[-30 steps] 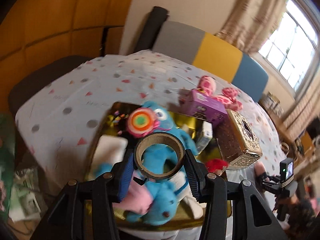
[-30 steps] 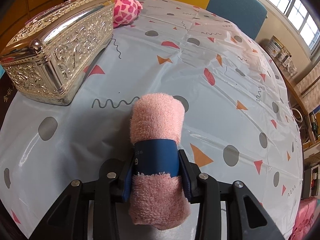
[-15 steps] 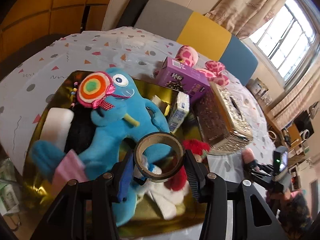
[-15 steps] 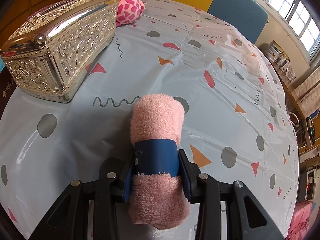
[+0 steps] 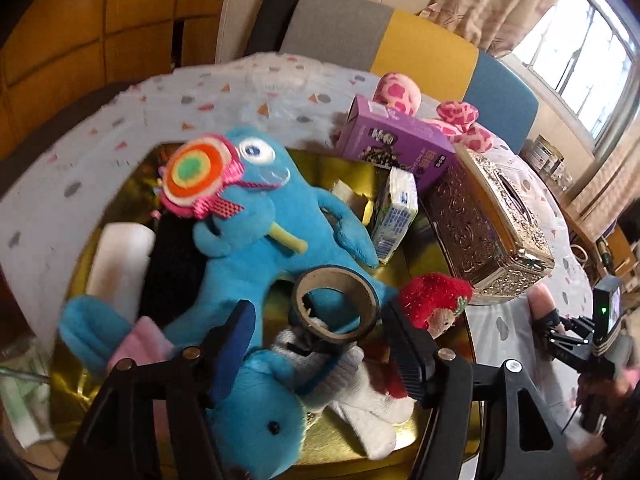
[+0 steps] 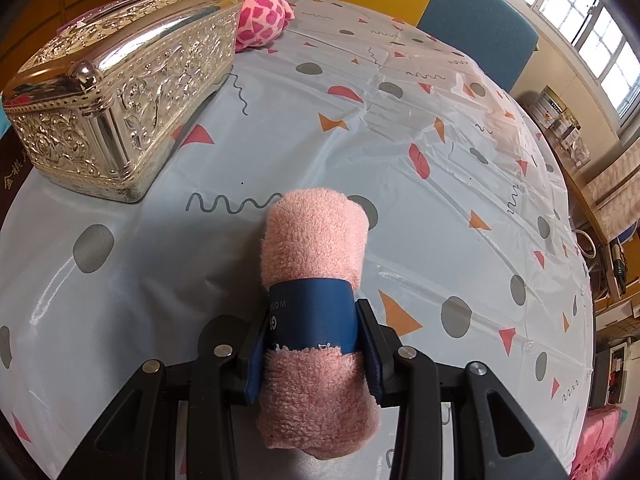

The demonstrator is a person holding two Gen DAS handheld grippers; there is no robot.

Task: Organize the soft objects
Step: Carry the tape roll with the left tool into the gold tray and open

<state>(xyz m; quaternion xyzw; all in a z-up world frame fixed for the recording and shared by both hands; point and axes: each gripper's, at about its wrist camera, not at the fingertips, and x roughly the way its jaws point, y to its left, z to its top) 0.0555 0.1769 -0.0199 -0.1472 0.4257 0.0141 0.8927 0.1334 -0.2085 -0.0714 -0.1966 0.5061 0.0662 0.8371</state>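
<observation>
My left gripper [image 5: 320, 340] is open above a gold tray [image 5: 348, 440] piled with soft toys. A brown tape ring [image 5: 335, 304] lies loose between its fingers, on a blue plush toy [image 5: 256, 240] with a lollipop eye. A red strawberry plush [image 5: 434, 300] and white cloth [image 5: 360, 400] lie beside it. My right gripper [image 6: 316, 344] is shut on a rolled pink towel [image 6: 316, 240] with a blue paper band, resting on the spotted tablecloth [image 6: 440, 140].
An ornate silver tissue box [image 6: 120, 92] stands left of the towel; it also shows in the left wrist view [image 5: 492, 228]. A pink spotted plush [image 6: 256, 4] lies behind it. A purple box [image 5: 396, 144] and a small carton [image 5: 394, 216] sit at the tray's far side.
My left gripper has opened and let go of the tape ring, which now rests on the toys. It has also dropped closer to the tray. The right gripper and towel have barely moved.
</observation>
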